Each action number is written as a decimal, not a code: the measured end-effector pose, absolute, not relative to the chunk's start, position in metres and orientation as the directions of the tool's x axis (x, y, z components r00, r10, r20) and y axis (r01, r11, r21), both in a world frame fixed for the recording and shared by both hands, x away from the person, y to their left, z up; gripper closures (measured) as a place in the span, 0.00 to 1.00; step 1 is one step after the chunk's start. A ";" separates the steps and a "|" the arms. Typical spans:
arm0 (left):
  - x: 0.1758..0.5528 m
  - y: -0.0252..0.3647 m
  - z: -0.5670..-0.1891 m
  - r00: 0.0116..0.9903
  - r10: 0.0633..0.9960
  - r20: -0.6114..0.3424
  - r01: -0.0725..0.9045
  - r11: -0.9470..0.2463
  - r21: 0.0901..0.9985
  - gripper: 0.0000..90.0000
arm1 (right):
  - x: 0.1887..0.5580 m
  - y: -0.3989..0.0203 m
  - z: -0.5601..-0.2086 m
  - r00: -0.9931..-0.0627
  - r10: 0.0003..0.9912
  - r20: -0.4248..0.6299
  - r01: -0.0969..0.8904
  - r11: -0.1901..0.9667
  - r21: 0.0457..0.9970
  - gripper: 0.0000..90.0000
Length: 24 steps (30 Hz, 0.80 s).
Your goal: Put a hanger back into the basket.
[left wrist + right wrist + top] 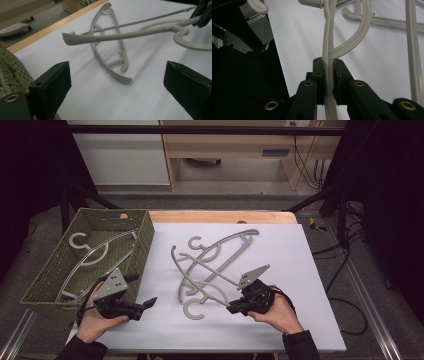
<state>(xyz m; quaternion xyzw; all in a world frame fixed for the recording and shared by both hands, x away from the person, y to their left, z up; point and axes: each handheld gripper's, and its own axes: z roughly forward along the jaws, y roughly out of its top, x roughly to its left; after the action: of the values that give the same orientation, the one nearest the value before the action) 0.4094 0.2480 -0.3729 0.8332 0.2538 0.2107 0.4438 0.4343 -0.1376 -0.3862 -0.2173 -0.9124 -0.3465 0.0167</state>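
— Where is the pale grey plastic hanger [200, 285]?
— Clamped by its bar in the right gripper [231, 309], tilted above the white mat [300, 270], long axis pointing toward the green woven basket [145, 240].
— And the left gripper [150, 302]?
— Jaws wide, empty, nearer that basket.

L hand-held gripper [150, 302] agape, R [231, 309] clamped.

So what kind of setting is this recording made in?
Most likely a lab or recording bench, not a home: a white board laid over a wooden table, a black frame overhead, loose cables on the floor, and plain hangers beside a basket.
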 end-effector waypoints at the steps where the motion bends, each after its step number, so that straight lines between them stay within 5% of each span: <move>1: 0.409 0.245 -0.374 0.786 0.602 0.140 0.229 -0.494 0.839 0.07 | 0.434 -0.137 -0.386 -0.903 0.387 0.185 0.412 0.662 0.626 0.91; 24: 0.409 0.185 -0.385 0.866 0.377 0.329 0.060 -0.731 0.680 0.12 | 0.426 -0.137 -0.381 -0.943 0.251 0.220 0.334 0.716 0.614 0.91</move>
<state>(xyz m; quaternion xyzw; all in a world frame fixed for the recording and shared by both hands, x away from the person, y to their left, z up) 0.4093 0.1849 -0.3845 0.9016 0.1213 0.2291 0.3463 0.4257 -0.1366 -0.3814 -0.1581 -0.9242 -0.3423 0.0606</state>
